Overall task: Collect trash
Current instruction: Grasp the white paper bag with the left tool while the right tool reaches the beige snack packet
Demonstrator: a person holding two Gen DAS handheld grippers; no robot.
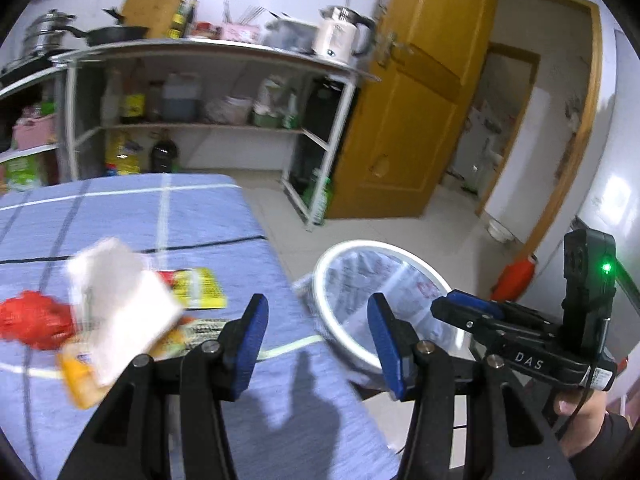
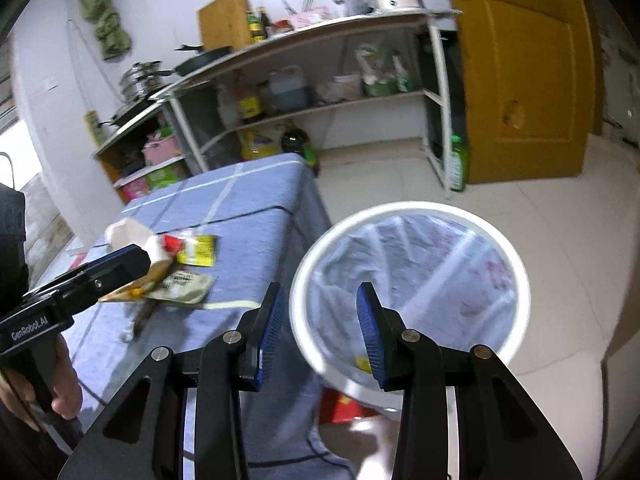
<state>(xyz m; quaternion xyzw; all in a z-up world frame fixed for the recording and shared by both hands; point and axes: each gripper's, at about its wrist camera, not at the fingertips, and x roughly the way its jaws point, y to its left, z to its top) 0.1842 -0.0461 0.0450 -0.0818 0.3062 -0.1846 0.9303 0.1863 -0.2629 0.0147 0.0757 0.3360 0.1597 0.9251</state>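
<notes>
Trash lies on the blue checked tablecloth (image 1: 168, 216): a white carton (image 1: 120, 304), a red crumpled bag (image 1: 32, 320), a yellow-red packet (image 1: 200, 288), an orange wrapper (image 1: 78, 376) and a grey-green packet (image 2: 184, 286). A white-rimmed bin (image 2: 408, 296) with a clear liner stands on the floor beside the table; a yellow scrap (image 2: 362, 364) lies inside. My left gripper (image 1: 316, 344) is open and empty over the table's right edge. My right gripper (image 2: 320, 332) is open and empty above the bin's left rim; it also shows in the left wrist view (image 1: 468, 308).
A white metal shelf unit (image 1: 208, 92) with pans, a kettle and bottles stands behind the table. A yellow wooden door (image 1: 416, 92) is open at right. A red object (image 2: 344, 404) lies on the floor below the bin. The floor is pale tile.
</notes>
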